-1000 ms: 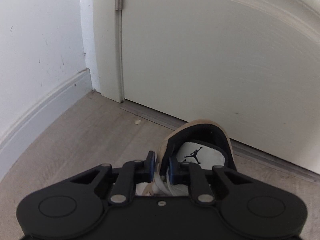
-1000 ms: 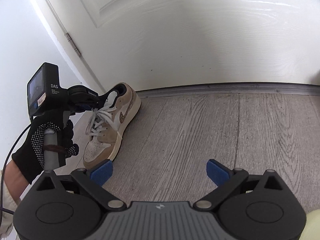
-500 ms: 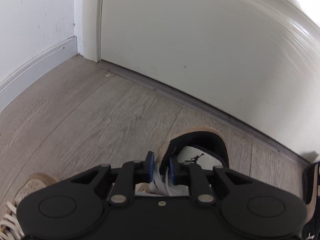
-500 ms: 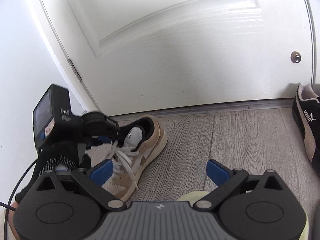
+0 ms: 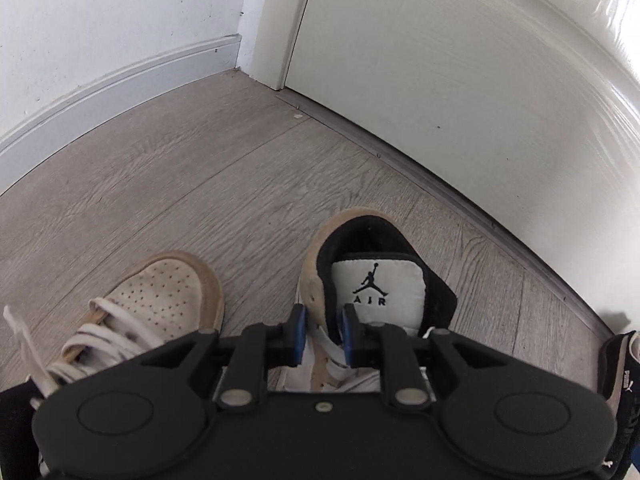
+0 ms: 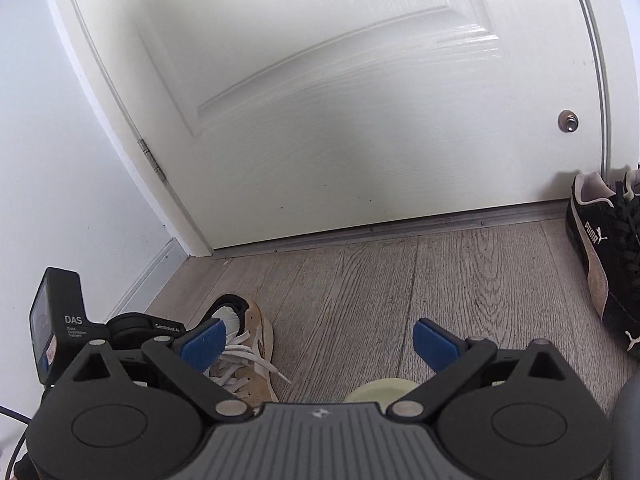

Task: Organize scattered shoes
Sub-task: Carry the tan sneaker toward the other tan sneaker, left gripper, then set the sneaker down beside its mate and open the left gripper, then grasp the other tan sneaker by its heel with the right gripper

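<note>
The left gripper [image 5: 323,334] has its blue-padded fingers [image 5: 298,330] pinched on the collar edge of a tan suede sneaker [image 5: 360,264], jaws just starting to ease apart; the sneaker's black lining and white tongue patch face up. Close on its left sits a matching sneaker [image 5: 168,284], perforated cream toe and loose white laces. Grey wood-grain plank floor [image 5: 192,184] lies bare between these shoes, the pale skirting board [image 5: 120,80] at far left and the metal threshold [image 6: 400,228] under the glossy white panelled door [image 6: 340,100]. The right gripper [image 6: 318,338] hovers wide open and empty over open floor. A black suede sneaker [image 6: 604,248] stands at far right, against the threshold.
</note>
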`<state>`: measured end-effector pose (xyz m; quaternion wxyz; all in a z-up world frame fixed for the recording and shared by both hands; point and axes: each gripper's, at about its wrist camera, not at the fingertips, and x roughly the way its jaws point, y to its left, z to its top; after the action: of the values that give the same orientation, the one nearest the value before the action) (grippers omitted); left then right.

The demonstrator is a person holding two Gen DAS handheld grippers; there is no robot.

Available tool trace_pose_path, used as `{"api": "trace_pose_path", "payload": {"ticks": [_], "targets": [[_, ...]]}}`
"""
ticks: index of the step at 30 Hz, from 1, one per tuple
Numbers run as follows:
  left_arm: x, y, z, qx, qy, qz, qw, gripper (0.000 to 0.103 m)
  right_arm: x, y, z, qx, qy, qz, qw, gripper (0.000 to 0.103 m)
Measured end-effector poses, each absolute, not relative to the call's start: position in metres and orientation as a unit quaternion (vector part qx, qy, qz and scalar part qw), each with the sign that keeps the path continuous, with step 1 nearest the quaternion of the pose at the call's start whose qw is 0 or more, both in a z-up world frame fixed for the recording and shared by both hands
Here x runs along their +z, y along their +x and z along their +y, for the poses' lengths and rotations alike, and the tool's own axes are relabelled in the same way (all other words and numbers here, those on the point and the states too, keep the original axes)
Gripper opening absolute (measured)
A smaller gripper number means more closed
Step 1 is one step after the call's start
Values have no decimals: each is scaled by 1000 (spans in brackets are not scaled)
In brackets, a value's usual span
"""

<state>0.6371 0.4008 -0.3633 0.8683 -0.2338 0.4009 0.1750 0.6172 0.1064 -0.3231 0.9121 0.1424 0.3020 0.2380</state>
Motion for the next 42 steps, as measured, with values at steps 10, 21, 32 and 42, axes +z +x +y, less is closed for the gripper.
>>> {"api": "trace_pose_path", "payload": {"ticks": [10,21,32,42], "targets": [[-338,557,408,110,-268,382,878,61,-314,593,117,264,137,297,907,100],[-310,420,451,241,-131,320,907,64,-325,561,167,342,81,334,874,100],[-315,383,502,309,-230,291,876,64,-349,516,280,475,-9,376,795,98],[-324,386,501,314,-199,309,875,64,-380,521,350,439,-6,430,789,77]]}}
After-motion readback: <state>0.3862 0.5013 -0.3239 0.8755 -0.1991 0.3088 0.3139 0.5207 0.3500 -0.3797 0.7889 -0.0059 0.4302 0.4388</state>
